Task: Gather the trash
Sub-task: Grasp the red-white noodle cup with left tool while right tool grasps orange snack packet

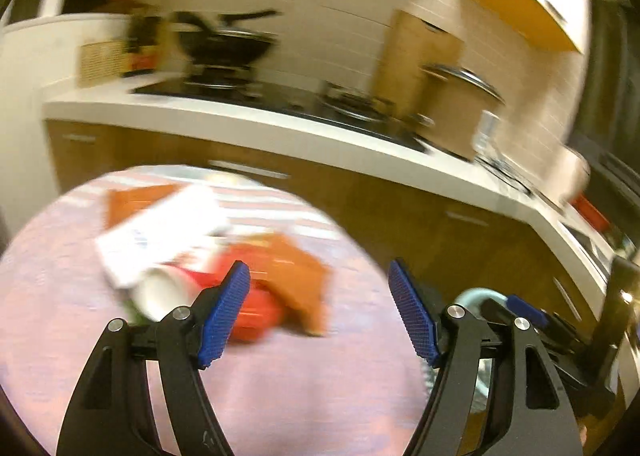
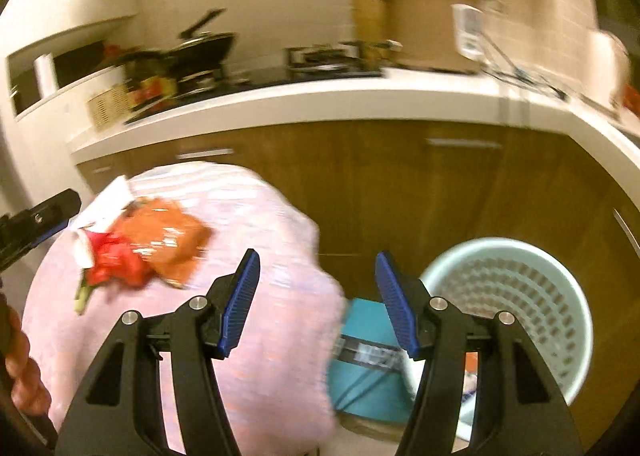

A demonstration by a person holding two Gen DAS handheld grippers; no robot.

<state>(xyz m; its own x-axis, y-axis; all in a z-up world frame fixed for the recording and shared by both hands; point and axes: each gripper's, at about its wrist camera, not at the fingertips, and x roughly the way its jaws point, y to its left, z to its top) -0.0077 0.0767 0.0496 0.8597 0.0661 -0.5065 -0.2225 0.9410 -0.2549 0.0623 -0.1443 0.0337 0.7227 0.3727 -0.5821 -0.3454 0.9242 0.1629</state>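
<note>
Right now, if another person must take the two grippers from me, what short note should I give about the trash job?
Left gripper: open, empty, above the round table, pointing near the trash pile.
Right gripper: open, empty, between the table edge and the mint basket.
Trash is on the table, together: white paper, orange wrappers, red packet and a white cup lying on its side.
The basket stands on the floor, right of the table, beside a teal box. Its contents are hard to tell.
Done: nothing is gripped.
Left: pick up each piece and drop it in the basket.
</note>
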